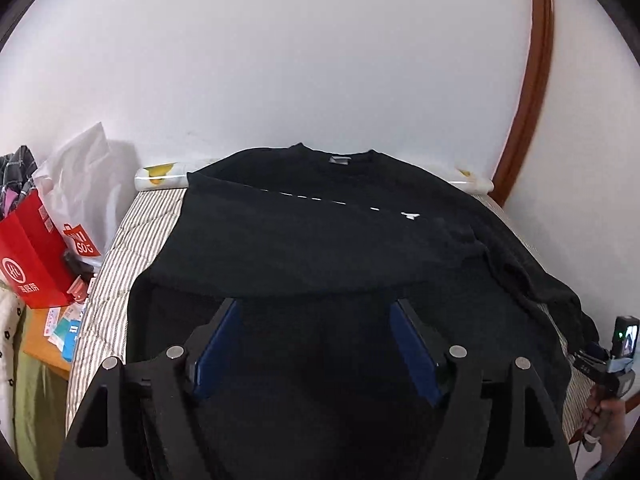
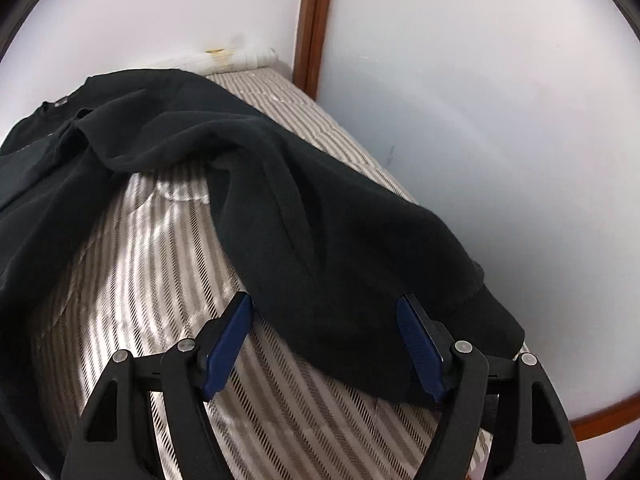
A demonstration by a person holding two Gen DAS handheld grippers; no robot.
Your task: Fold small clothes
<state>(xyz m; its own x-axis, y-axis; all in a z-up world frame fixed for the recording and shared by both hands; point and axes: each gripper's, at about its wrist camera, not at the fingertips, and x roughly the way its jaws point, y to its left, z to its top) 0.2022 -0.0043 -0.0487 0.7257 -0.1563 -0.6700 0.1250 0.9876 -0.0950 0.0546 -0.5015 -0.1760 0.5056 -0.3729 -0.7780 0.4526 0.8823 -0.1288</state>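
A black long-sleeved sweatshirt (image 1: 320, 240) lies flat on a striped mattress (image 1: 116, 264), collar toward the wall. One sleeve is folded across the chest, over the white print. My left gripper (image 1: 316, 308) hovers open over the shirt's lower body, with nothing between its blue pads. In the right wrist view the other sleeve (image 2: 304, 208) runs out over the mattress (image 2: 160, 260) toward the wall, cuff (image 2: 492, 320) at the lower right. My right gripper (image 2: 324, 300) stands open astride this sleeve near the cuff, pads apart from the cloth.
A red paper bag (image 1: 32, 248) and a white plastic bag (image 1: 84, 192) stand left of the bed above a small table with papers (image 1: 60, 332). White walls and a brown wooden frame (image 2: 312, 28) close in the far right corner. A hand (image 1: 604, 412) shows at the right edge.
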